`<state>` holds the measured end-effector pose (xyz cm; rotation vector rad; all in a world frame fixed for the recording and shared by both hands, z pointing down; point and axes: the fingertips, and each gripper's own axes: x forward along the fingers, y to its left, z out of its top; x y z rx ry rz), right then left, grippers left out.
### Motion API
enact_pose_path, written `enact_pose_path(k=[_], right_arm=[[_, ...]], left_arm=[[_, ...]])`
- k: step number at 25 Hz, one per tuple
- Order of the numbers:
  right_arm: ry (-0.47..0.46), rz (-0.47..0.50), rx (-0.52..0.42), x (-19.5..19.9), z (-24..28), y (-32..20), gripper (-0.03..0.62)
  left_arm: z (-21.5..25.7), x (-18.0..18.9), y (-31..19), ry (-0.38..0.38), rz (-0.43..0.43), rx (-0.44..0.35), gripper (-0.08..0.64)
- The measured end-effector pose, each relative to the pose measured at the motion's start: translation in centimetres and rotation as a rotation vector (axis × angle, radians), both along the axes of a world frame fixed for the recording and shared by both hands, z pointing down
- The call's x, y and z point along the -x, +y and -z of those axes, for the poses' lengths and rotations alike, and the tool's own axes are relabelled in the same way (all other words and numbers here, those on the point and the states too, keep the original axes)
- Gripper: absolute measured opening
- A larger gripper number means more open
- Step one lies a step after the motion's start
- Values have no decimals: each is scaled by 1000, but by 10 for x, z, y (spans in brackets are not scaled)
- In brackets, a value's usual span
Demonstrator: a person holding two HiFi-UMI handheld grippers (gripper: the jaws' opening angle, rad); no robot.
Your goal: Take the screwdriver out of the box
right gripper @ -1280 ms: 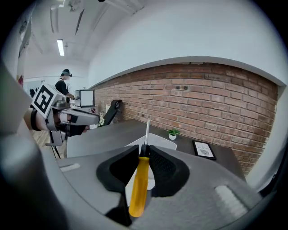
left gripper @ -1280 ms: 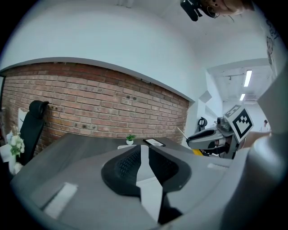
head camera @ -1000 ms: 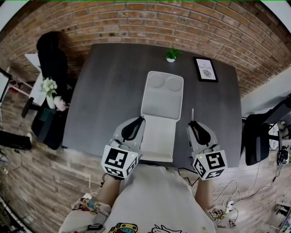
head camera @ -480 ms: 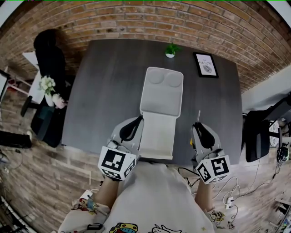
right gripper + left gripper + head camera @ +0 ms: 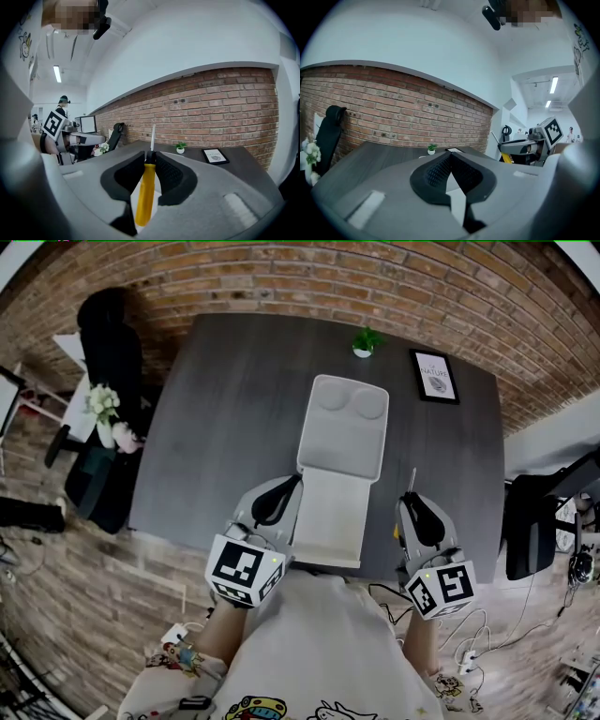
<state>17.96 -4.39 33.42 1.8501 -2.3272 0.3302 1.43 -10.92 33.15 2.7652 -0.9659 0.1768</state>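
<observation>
A white box (image 5: 338,479) lies open on the dark table (image 5: 225,418), its lid folded away towards the far side. My right gripper (image 5: 151,161) is shut on a screwdriver (image 5: 145,192) with a yellow handle, whose metal shaft (image 5: 153,137) points up and forward. In the head view the right gripper (image 5: 410,501) is right of the box with the shaft (image 5: 412,479) sticking out ahead. My left gripper (image 5: 291,486) rests at the box's left edge, jaws shut with nothing between them (image 5: 451,161).
A small potted plant (image 5: 366,341) and a framed picture (image 5: 436,377) stand at the table's far edge before a brick wall. A black chair (image 5: 111,352) and flowers (image 5: 105,413) are at the left, another chair (image 5: 530,526) at the right. Cables lie on the floor.
The right gripper has drawn slightly back and to the right with the screwdriver. The left gripper has stayed in place at the box's left edge.
</observation>
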Motion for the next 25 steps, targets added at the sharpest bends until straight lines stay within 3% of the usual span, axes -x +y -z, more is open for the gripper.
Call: enact_pose_path(k=[25], right_arm=[[-10, 25, 15, 10, -5, -1, 75]], left_arm=[[-6, 10, 0, -13, 20, 10, 5]])
